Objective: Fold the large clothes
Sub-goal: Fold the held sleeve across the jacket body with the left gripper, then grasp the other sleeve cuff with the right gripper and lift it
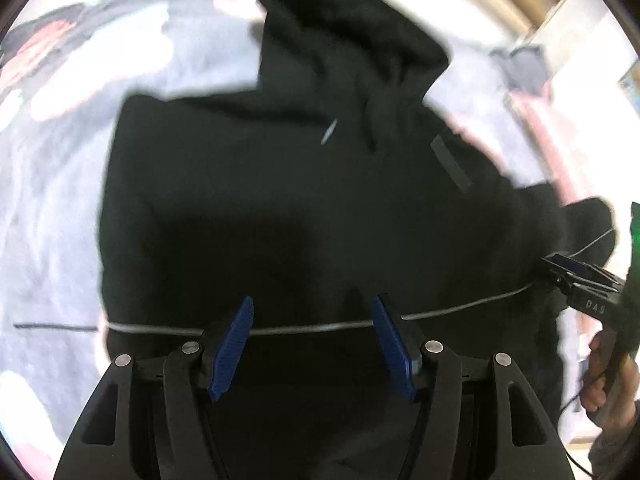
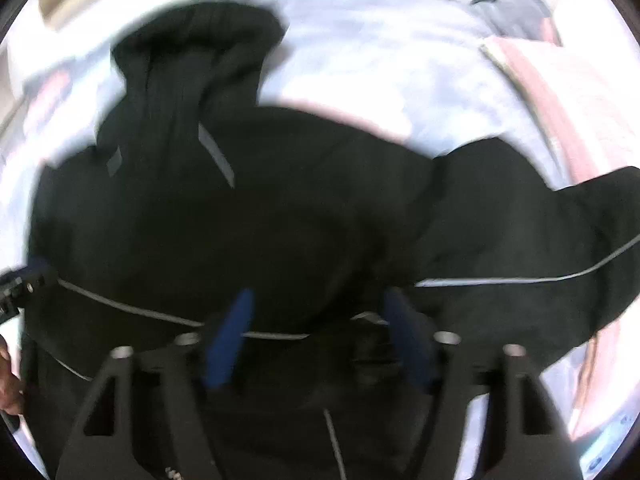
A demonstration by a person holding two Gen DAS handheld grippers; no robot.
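Both grippers are spread wide and grip nothing. Left gripper (image 1: 312,344) hovers low over the near hem band of the black hooded jacket (image 1: 280,200), its blue pads straddling the thin grey piping (image 1: 320,327) without pinching it. Right gripper (image 2: 316,340) sits the same way further along that line, with the near cloth bunched under it.

Judging from the blur in both views, the likeliest fault is closing while moving: the pads could catch only the top layer or slide off the piping, and the fold would drag crooked. Rumpled fabric at the right gripper could add a hidden crease.

Further out, the jacket lies spread on a pale bedsheet (image 1: 60,220), one sleeve (image 2: 560,232) thrown out to the side and the hood (image 1: 340,40) pointing away. Open sheet surrounds the hood, giving room to carry the hem forward. A pink cloth (image 2: 560,100) and a dark garment (image 2: 516,12) lie near the far edge, close to the sleeve.
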